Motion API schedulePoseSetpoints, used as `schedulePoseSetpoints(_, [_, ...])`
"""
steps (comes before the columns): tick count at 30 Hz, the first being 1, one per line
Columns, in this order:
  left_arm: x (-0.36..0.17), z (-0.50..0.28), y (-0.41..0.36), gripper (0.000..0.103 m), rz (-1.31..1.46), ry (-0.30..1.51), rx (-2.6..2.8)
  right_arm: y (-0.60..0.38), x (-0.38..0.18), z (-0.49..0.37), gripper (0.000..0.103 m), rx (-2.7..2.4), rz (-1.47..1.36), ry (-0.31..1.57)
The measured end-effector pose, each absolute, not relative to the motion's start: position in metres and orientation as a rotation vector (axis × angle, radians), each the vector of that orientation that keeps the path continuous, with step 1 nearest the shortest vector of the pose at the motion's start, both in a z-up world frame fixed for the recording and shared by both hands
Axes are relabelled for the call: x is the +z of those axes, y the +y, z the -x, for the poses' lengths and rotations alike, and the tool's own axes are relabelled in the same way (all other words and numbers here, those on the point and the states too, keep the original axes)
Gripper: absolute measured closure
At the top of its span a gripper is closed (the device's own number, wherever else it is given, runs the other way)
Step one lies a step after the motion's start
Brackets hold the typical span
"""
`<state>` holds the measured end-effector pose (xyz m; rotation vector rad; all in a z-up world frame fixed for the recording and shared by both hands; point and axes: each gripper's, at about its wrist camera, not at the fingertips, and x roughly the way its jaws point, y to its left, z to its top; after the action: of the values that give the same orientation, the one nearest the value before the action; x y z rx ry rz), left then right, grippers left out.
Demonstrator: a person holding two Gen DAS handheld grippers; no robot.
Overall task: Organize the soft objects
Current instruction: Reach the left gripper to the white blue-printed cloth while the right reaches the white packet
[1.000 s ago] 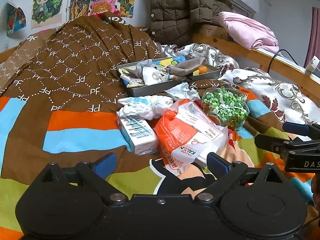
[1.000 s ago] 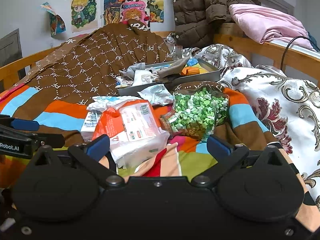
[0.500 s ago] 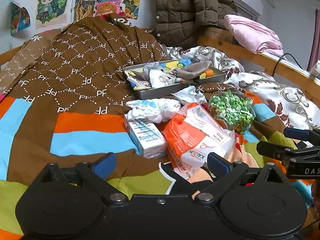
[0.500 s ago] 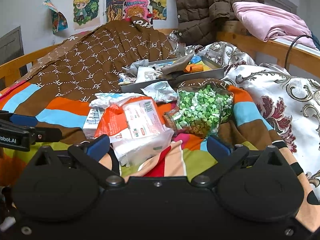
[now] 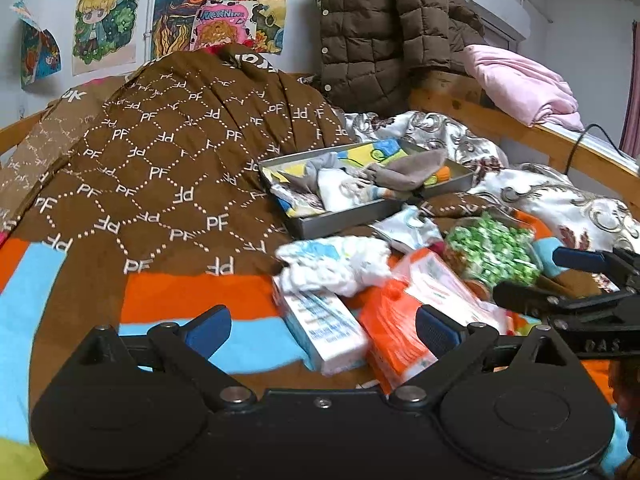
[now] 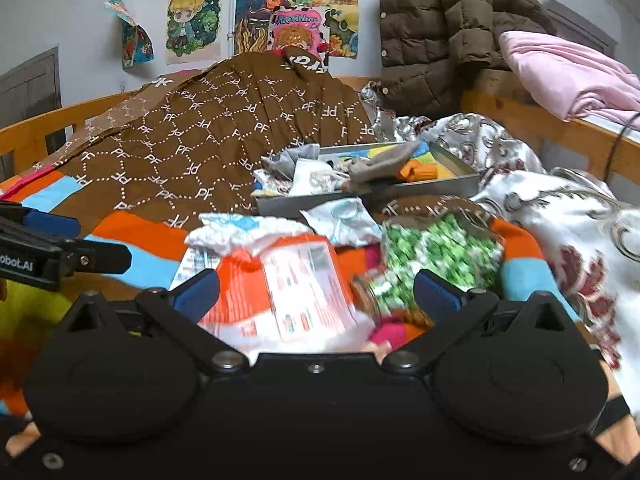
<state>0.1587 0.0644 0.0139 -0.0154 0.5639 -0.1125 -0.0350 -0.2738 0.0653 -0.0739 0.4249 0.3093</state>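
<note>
A grey tray [image 5: 344, 218] [image 6: 440, 186] holding crumpled cloths and socks rests on the bed. In front of it lie a white-and-blue cloth bundle [image 5: 332, 262] [image 6: 232, 230], a silvery crumpled pouch [image 5: 408, 230] [image 6: 344, 220], an orange-and-white soft pack [image 5: 404, 320] [image 6: 288, 296], a white-and-blue box [image 5: 324, 324] and a clear bag of green pieces [image 5: 492, 252] [image 6: 436, 256]. My left gripper [image 5: 322, 326] is open over the box. My right gripper [image 6: 316, 292] is open over the orange pack. Neither holds anything.
A brown patterned quilt [image 5: 172, 172] rises at the back left over a striped blanket [image 5: 80, 280]. A floral quilt [image 6: 572, 232] lies to the right. A brown padded jacket [image 5: 384, 28] and pink bedding [image 5: 524, 84] hang on the wooden rail [image 5: 520, 136].
Both grippers have moved forward toward the pile, so the box, orange pack and green bag sit nearer the fingers. Both stay open.
</note>
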Motion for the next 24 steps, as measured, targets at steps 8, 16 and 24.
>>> schedulePoseSetpoints(8, [0.020,-0.207,0.083,0.003,-0.061,0.631,-0.107,-0.259,0.066,-0.033,0.001,0.299,0.047,0.399])
schedulePoseSetpoints(16, [0.017,-0.263,0.091,0.003,-0.079,0.710,-0.086,-0.255,0.051,-0.073,0.001,0.287,0.059,0.435])
schedulePoseSetpoints(24, [0.000,-0.317,0.078,0.003,-0.029,0.754,-0.167,-0.266,0.034,-0.093,0.001,0.268,0.055,0.468])
